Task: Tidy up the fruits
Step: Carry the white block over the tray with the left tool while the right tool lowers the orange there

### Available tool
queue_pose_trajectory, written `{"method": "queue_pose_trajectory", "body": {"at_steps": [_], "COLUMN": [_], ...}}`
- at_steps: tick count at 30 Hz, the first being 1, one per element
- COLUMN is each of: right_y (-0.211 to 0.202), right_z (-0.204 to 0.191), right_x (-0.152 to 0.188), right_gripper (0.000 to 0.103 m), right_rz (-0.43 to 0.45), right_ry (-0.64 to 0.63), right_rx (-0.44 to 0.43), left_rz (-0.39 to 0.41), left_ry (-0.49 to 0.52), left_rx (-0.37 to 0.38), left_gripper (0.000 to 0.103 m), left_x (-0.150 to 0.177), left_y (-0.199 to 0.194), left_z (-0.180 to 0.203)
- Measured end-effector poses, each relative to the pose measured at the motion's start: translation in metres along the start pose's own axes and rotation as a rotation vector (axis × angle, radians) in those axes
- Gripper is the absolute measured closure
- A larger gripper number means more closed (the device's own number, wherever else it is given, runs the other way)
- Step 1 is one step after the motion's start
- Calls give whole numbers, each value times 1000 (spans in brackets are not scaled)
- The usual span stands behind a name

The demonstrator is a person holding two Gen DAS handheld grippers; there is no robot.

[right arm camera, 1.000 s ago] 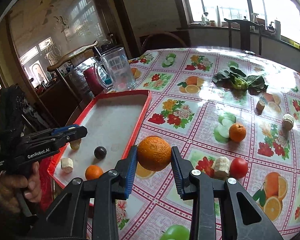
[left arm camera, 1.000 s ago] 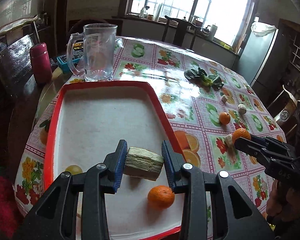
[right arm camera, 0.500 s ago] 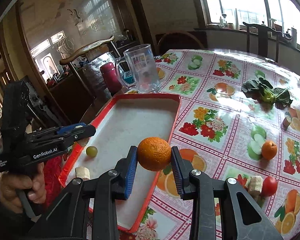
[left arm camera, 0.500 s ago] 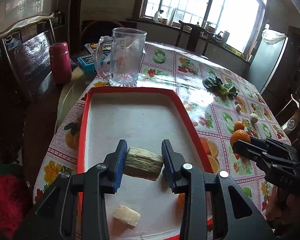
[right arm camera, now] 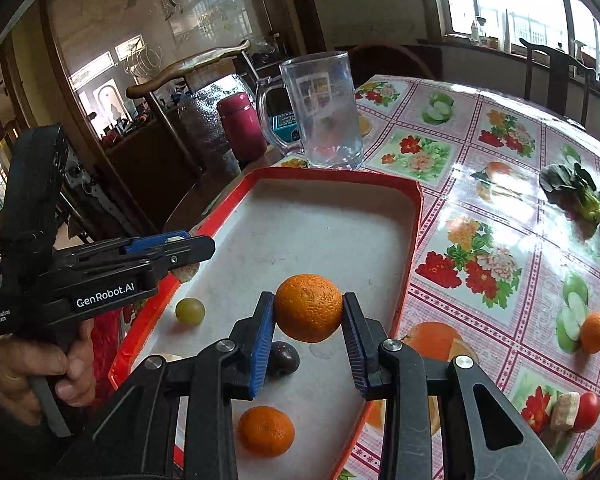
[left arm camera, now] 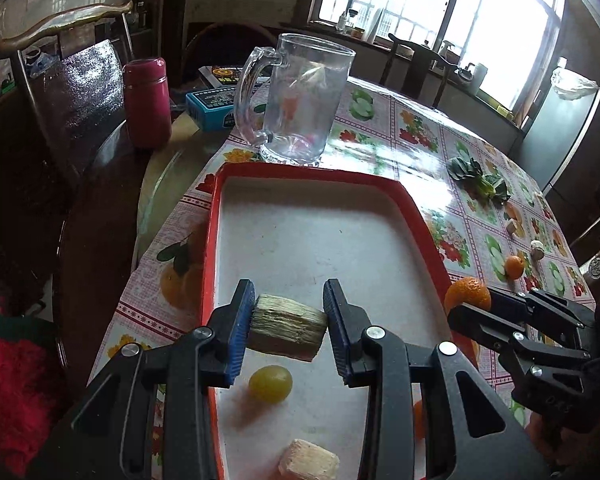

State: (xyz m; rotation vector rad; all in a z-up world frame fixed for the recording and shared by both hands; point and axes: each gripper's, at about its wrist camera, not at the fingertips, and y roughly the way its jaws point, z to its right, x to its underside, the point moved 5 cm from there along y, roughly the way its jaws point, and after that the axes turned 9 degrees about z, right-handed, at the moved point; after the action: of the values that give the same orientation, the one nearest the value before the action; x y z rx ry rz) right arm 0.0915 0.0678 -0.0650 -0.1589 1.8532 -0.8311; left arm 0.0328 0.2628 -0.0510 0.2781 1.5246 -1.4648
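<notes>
My left gripper [left arm camera: 288, 324] is shut on a pale green-brown cane chunk [left arm camera: 286, 328] and holds it above the near part of the red tray [left arm camera: 312, 172]. In the tray lie a green grape [left arm camera: 270, 383] and a pale chunk [left arm camera: 308, 462]. My right gripper [right arm camera: 309, 334] is shut on a large orange [right arm camera: 308, 307] above the tray [right arm camera: 340, 178], over its near right part. Below it lie a small orange [right arm camera: 265, 430], a dark plum [right arm camera: 284, 362] and the grape [right arm camera: 190, 311]. The left gripper also shows in the right wrist view [right arm camera: 196, 246].
A glass mug [left arm camera: 300, 100] stands just beyond the tray, with a red flask [left arm camera: 146, 102] and a blue box [left arm camera: 212, 108] to its left. On the tablecloth to the right lie leafy greens [right arm camera: 580, 196], a small orange [right arm camera: 594, 332], a tomato [right arm camera: 586, 410] and a pale chunk [right arm camera: 564, 410].
Both grippers have moved left and forward over the tray with their loads still held. The right gripper's orange now hangs over the tray instead of the tablecloth.
</notes>
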Motion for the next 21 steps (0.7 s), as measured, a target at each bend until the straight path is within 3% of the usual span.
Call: {"method": "queue_pose_trajectory", "body": {"at_steps": [17, 21], "right_y": [50, 45], "right_z": [-8, -10], "right_x": [23, 23], "right_gripper": [65, 59], "right_rz": [-132, -118], "right_ry": [-95, -96], "right_rx": [9, 5], "left_rz": [-115, -134], "left_ry": [-12, -17], "left_rx": [-32, -42], "left_gripper": [69, 62], "left_x": [14, 15], "left_y": [39, 40], "left_z": [-6, -7]}}
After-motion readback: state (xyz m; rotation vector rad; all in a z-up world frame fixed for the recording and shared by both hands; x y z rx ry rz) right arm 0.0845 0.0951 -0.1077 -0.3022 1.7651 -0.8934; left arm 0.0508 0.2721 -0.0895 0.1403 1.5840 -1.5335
